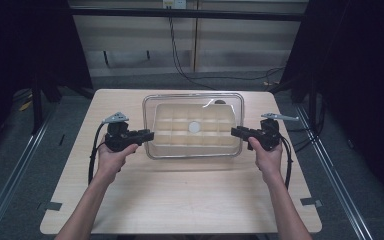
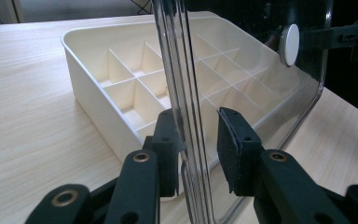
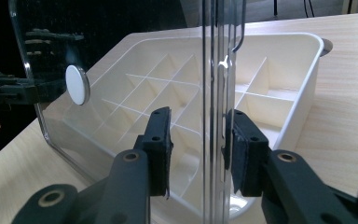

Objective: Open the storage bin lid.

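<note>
A clear plastic lid (image 1: 215, 107) with a white round knob (image 1: 194, 126) stands upright on its long edge at the near side of a cream divider box (image 1: 166, 136). My left gripper (image 1: 150, 135) is shut on the lid's left rim and my right gripper (image 1: 234, 132) on its right rim. In the left gripper view the pads (image 2: 168, 140) clasp the lid's rim (image 2: 186, 116), with the box (image 2: 70, 39) behind it. In the right gripper view the pads (image 3: 244, 149) clasp the opposite rim (image 3: 219, 93), beside the box (image 3: 307, 42). I cannot tell whether the lid's lower edge touches the table.
The box holds several empty compartments and sits at the middle rear of a light wooden table (image 1: 180, 200). Cables (image 1: 92, 160) trail from both grippers along the forearms. Dark curtains and floor rails flank the table.
</note>
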`<action>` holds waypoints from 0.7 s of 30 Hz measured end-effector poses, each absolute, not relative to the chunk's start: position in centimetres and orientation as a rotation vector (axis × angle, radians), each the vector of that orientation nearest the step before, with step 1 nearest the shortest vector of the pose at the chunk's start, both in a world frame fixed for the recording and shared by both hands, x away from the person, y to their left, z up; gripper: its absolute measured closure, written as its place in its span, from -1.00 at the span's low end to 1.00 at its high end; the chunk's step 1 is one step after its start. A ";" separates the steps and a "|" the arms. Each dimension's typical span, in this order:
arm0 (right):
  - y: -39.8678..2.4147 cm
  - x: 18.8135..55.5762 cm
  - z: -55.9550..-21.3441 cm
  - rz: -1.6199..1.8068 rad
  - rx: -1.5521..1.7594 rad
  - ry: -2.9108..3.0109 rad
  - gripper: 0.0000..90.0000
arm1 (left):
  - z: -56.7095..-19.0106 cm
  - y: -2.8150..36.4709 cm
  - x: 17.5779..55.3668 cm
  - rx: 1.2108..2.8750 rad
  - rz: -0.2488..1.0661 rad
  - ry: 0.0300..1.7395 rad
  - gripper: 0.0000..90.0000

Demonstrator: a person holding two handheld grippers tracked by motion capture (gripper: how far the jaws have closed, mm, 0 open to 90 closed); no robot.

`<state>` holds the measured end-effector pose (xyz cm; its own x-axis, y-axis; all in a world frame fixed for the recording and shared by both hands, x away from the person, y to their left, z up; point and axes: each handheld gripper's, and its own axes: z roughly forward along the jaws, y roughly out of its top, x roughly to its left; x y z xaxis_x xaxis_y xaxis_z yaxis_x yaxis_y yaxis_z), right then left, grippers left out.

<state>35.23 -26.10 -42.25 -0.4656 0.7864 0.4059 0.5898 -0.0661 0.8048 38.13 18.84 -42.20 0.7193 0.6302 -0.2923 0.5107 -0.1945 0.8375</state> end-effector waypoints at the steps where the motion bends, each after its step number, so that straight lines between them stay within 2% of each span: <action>1: -26.0 35.2 -42.2 1.555 1.507 2.007 0.41 | -42.2 18.9 38.0 1.854 0.142 0.892 0.55; 21: -25.1 33.9 -41.6 1.565 1.474 2.040 0.42 | -41.3 19.9 35.8 1.867 0.170 0.871 0.54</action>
